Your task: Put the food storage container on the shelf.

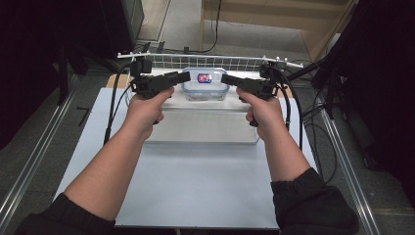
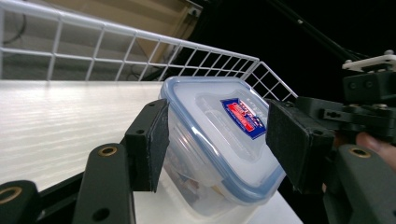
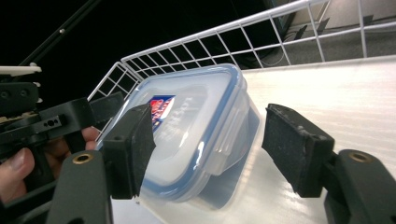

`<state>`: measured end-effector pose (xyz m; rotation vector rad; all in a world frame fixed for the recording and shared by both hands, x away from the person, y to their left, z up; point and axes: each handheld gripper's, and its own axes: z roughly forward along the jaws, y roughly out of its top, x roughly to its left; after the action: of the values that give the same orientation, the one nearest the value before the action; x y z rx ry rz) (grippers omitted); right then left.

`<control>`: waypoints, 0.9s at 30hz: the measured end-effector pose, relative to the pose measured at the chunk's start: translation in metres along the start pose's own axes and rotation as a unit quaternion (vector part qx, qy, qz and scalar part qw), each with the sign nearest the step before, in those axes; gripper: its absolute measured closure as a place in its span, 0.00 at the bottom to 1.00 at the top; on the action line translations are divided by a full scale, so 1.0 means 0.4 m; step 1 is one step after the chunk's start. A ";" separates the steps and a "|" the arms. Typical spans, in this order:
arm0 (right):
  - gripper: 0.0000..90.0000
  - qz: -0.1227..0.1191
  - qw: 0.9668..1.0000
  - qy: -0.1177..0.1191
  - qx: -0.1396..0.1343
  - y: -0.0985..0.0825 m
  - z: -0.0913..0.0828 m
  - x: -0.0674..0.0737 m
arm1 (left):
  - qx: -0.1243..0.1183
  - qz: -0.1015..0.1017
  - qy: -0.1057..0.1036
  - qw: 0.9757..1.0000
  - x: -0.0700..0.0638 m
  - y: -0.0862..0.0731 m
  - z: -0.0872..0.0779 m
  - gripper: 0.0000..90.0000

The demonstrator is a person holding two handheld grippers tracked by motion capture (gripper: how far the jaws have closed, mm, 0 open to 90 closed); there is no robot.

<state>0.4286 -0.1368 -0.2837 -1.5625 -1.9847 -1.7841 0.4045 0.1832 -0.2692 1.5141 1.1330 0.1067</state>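
Left gripper (image 1: 182, 76), black, held in the person's left hand (image 1: 146, 106) at the left of the high view, points inward at the box; its fingers (image 2: 150, 140) are spread wide, nothing between them touching. Black cable (image 1: 111, 105) trails down from it over the worktop edge. White rectangular worktop (image 1: 195, 181) with a raised pale platform (image 1: 205, 125) at its far part. Clear plastic rectangular food box with blue-rimmed lid and red-blue sticker (image 1: 205, 83) sits on the platform, centre far side, between the two grippers, lid on; contents blurred. White wire mesh fence (image 1: 215, 61) runs just behind the box along the platform's far edge. Right gripper (image 1: 229, 80), black, in the right hand (image 1: 264, 110), points inward from the right, fingers (image 3: 292, 144) also wide apart, box seen in the gap but not gripped. Dark sleeves at bottom corners. Grey floor and metal rails flank the worktop.
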 end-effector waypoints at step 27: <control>0.37 -0.146 0.987 -0.056 -0.028 -0.203 -0.128 0.061 | -0.019 0.128 0.024 0.991 -0.061 -0.247 -0.147 0.43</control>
<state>0.3335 -0.1465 -0.3095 -1.4820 -2.3418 -1.9034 0.2980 0.1932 -0.3178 1.6247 0.9640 0.3398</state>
